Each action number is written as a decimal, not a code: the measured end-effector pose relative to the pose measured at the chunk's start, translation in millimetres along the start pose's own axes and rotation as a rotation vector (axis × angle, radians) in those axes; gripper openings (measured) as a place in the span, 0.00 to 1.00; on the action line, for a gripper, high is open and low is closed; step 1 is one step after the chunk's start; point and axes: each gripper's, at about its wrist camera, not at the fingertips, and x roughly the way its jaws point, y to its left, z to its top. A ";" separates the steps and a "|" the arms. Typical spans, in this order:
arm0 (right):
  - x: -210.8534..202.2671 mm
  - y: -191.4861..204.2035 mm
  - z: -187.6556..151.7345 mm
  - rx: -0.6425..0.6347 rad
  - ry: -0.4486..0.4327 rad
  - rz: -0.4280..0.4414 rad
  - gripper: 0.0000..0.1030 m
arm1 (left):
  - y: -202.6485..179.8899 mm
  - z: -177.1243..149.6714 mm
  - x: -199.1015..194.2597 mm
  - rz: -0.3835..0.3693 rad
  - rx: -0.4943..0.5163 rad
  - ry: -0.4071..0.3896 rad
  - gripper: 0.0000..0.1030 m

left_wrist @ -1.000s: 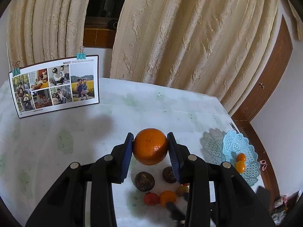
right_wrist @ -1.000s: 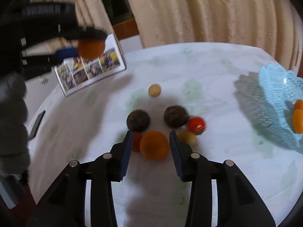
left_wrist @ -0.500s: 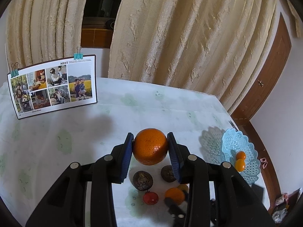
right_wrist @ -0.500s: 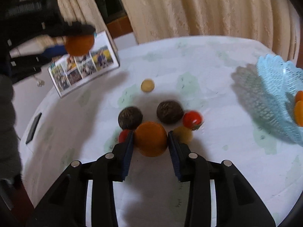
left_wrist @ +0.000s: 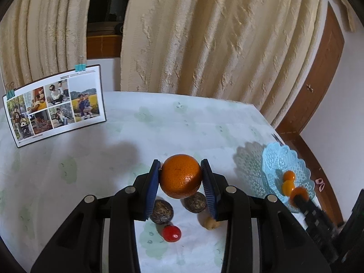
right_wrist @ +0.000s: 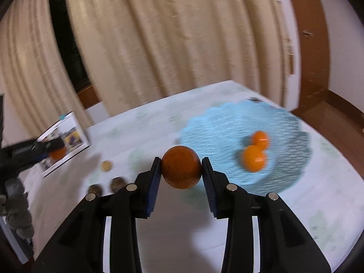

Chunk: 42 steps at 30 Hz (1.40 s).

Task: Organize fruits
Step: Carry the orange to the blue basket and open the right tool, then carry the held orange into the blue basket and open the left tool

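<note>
My left gripper is shut on a large orange, held above the table. Beneath it lie two dark brown round fruits, a red tomato and a small tan fruit. My right gripper is shut on a second orange, raised just at the near left edge of the blue lace basket. In the basket lie two small oranges. The right wrist view is blurred by motion.
A photo card held by clips stands at the back left of the table. Cream curtains hang behind it, and a brown door is at the right. The basket sits close to the table's right edge.
My right gripper closed on the orange among the fruits, lifted it and swung right toward the blue basket. The left gripper shifted slightly, still holding its orange.
</note>
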 end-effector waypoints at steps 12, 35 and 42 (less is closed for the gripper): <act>-5.7 -82.0 2.1 0.148 -0.043 -0.100 0.37 | -53.2 -7.1 13.9 -0.024 0.096 0.028 0.36; -19.8 -101.8 -19.6 0.222 -0.198 -0.213 0.59 | -154.7 -21.7 67.5 -0.173 0.259 0.141 0.36; -21.3 -103.0 -20.6 0.231 -0.204 -0.219 0.59 | -186.1 -36.0 85.2 -0.238 0.303 0.190 0.39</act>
